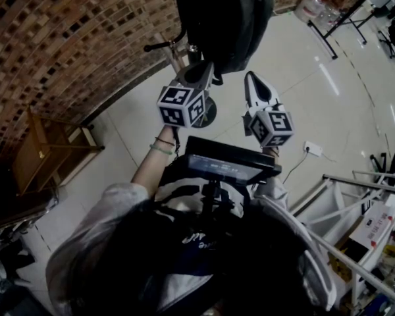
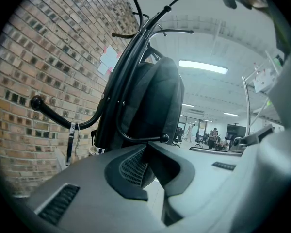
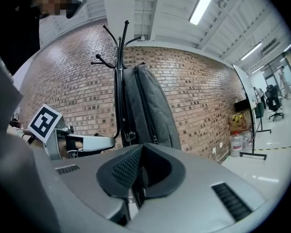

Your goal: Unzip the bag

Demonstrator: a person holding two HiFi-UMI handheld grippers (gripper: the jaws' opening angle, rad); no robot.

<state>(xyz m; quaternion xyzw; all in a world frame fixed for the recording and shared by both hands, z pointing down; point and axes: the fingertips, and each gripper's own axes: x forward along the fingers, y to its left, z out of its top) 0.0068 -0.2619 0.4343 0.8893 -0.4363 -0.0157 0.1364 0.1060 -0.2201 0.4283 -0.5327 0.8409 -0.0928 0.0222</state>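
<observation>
A dark grey bag [image 1: 224,18] [image 2: 150,101] [image 3: 148,106] hangs upright on a black coat stand [image 2: 136,42] [image 3: 119,81] by the brick wall. My left gripper [image 1: 201,71] [image 2: 148,164] is at the bag's bottom edge, and its jaws look shut on dark bag fabric. My right gripper [image 1: 252,79] [image 3: 138,171] is just right of the bag's lower end, shut, with nothing visible between its pads. A zip runs down the bag's side, with a zipper pull [image 3: 155,140] just above the right jaws. The left gripper [image 3: 82,143] shows at the left of the right gripper view.
The stand's round base [image 1: 207,114] sits on the pale floor below the grippers. A wooden chair [image 1: 46,147] stands left by the brick wall [image 1: 66,38]. A metal rack [image 1: 355,196] is at the right, water bottles [image 3: 236,142] stand far right, and a socket with its cable [image 1: 313,149] lies on the floor.
</observation>
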